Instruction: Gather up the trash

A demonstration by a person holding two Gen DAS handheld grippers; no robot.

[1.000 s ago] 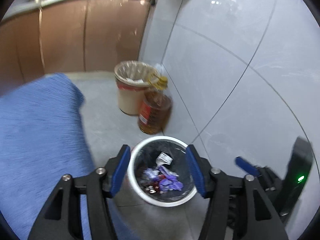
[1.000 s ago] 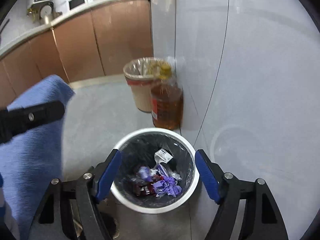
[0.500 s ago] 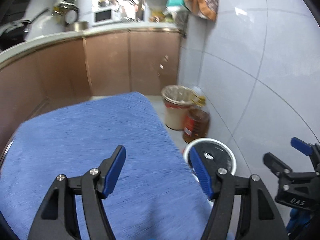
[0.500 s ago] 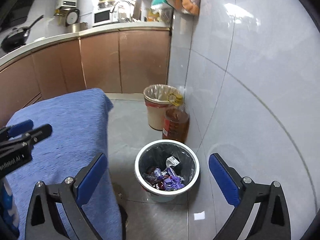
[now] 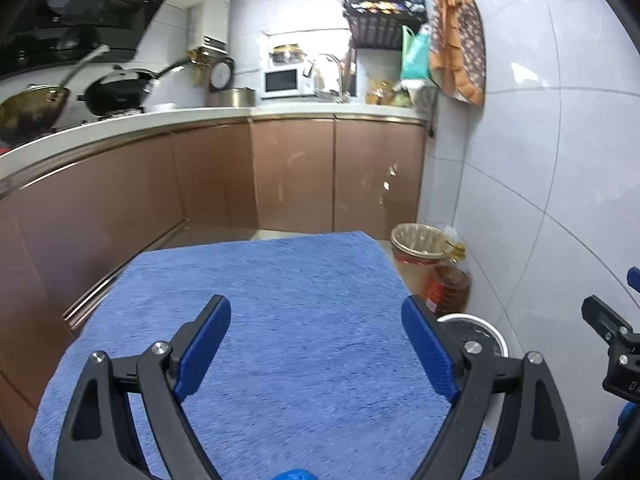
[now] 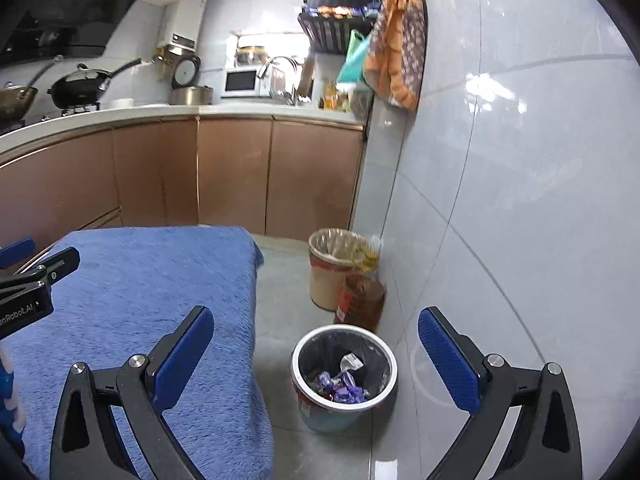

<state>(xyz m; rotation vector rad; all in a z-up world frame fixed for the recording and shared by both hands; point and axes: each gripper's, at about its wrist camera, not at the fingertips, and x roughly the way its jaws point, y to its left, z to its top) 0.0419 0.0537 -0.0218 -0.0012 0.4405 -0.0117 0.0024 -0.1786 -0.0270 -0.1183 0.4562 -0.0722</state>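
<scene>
The blue-covered tabletop (image 5: 280, 320) fills the left view from 9 to 3 o'clock; no trash shows on it. The small bin (image 6: 345, 376) stands on the floor at 6 o'clock of the oil bottle (image 6: 360, 300), wrappers (image 6: 340, 388) inside. The bin lies between the right claw (image 6: 316, 352) fingers, nearer that hand. The right claw is wide and empty. The left claw (image 5: 316, 344) is opening, nothing between. 1 second ago both claws hung over the bin; now they are higher and back.

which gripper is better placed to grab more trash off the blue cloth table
Left, probably. The left gripper hangs over the blue cloth table, jaws opening and empty. The right gripper, open and empty, faces the white-rimmed black-lined bin on the floor.
</scene>
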